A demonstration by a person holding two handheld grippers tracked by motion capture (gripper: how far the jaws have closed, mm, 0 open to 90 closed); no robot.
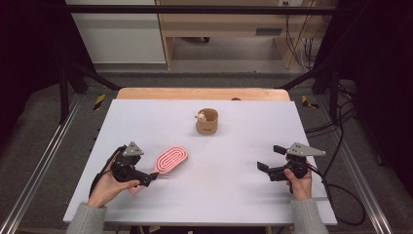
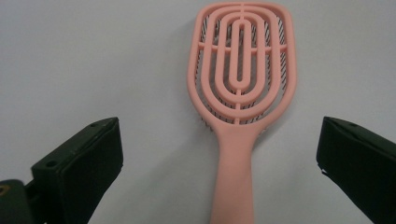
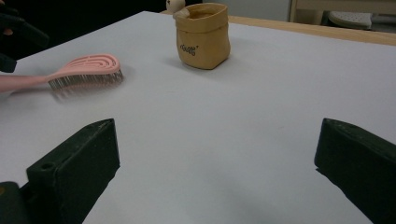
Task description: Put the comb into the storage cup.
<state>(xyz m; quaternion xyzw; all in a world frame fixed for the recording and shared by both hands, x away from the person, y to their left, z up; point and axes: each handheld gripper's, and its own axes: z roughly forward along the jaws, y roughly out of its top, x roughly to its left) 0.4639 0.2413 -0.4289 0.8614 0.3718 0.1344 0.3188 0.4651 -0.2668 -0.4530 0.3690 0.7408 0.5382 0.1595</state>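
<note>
Pink hairbrush [image 2: 241, 88] lying flat on the pale worktop [image 1: 229, 195], bristles down, back up. Oval vented head with nested loop ribs and dark bristles showing through the slots; plain tapering handle. In the left-tool view, handle running down between the two black jaws, touched by neither. Left tool [image 1: 146, 179] released, jaws spread wide, just at the handle end, near the worktop's front left. Right tool [image 1: 269, 158] also released, jaws wide apart over bare surface, well apart from the brush.

Small tan pouch-like holder [image 3: 204, 35] standing upright toward the far middle, a little pale figure [image 3: 175, 5] at its rim. Dark script printed on its front, too small to read.

Broad bare stretch between brush, holder and right tool. Wooden edge [image 1: 202, 93] along the far side; front edge close to both forearms.
</note>
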